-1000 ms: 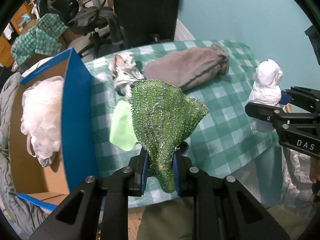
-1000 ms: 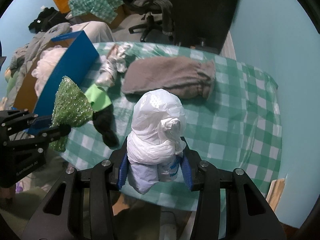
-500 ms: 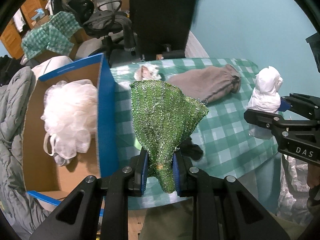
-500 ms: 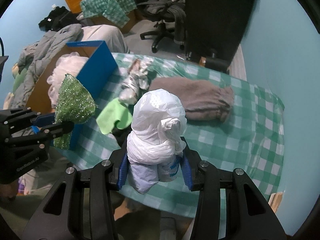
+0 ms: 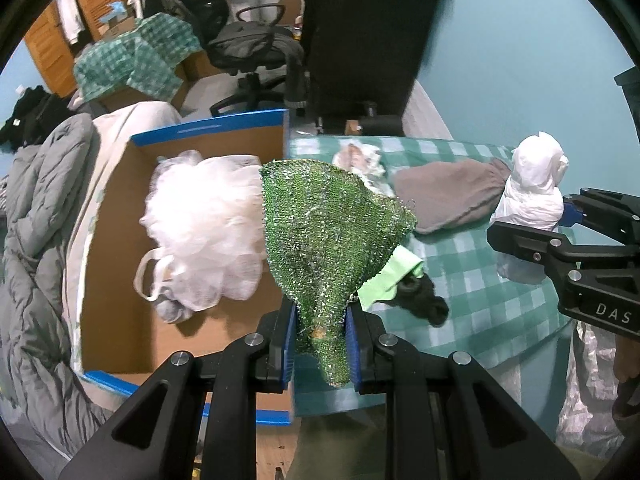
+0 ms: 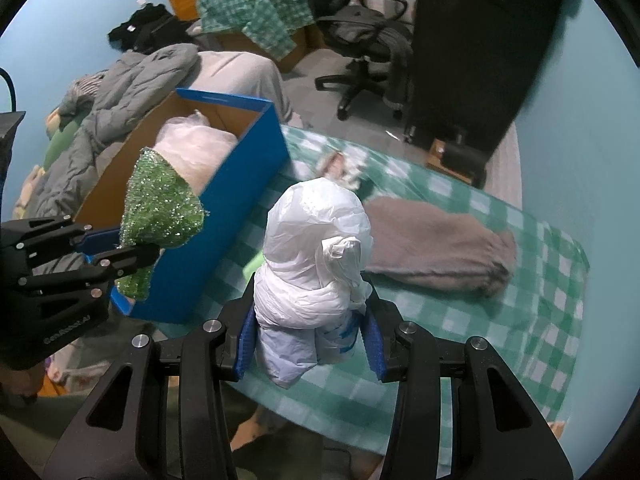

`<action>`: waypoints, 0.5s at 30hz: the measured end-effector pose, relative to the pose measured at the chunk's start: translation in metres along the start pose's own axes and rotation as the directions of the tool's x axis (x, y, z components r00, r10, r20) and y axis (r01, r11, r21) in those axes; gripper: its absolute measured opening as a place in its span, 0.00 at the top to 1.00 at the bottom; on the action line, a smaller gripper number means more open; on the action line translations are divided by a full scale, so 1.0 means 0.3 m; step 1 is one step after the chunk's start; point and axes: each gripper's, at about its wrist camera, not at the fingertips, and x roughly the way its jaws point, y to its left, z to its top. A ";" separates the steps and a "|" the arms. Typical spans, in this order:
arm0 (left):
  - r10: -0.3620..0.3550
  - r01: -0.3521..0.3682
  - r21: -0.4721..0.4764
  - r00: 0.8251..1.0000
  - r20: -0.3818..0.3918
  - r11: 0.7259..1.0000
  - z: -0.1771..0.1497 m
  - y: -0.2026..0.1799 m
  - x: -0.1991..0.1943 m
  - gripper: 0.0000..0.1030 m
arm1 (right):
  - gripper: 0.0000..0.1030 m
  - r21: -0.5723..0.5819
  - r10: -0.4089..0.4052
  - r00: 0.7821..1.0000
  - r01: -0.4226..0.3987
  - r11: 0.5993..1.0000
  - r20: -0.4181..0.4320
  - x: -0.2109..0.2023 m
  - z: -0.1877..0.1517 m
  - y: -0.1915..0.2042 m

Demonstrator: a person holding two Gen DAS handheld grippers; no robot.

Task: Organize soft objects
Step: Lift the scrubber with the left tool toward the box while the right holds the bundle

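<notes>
Grippers each clamp one soft item for boxing: left gripper (image 5: 320, 340) pinches the green scrubber (image 5: 328, 232) at frame centre, right gripper (image 6: 310, 344) squeezes the white bag bundle (image 6: 316, 256), beside the cardboard box (image 5: 208, 132) at left.

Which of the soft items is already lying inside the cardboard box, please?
The white mesh bath pouf: it alone rests in the box; the others lie on the checked table or are held.
</notes>
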 end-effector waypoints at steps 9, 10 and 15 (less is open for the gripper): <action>0.036 -0.036 -0.069 0.999 0.003 0.997 -0.021 0.129 -0.022 0.79 | 0.57 -0.065 0.044 0.999 -0.044 0.997 -0.001 0.050 0.074 0.120; 0.042 -0.041 -0.080 0.999 0.002 0.996 -0.024 0.147 -0.023 0.79 | 0.57 -0.073 0.050 0.999 -0.050 0.996 -0.002 0.058 0.082 0.134; 0.058 -0.058 -0.119 0.998 0.003 0.991 -0.034 0.218 -0.028 0.79 | 0.57 -0.108 0.076 0.997 -0.076 0.991 -0.011 0.091 0.119 0.198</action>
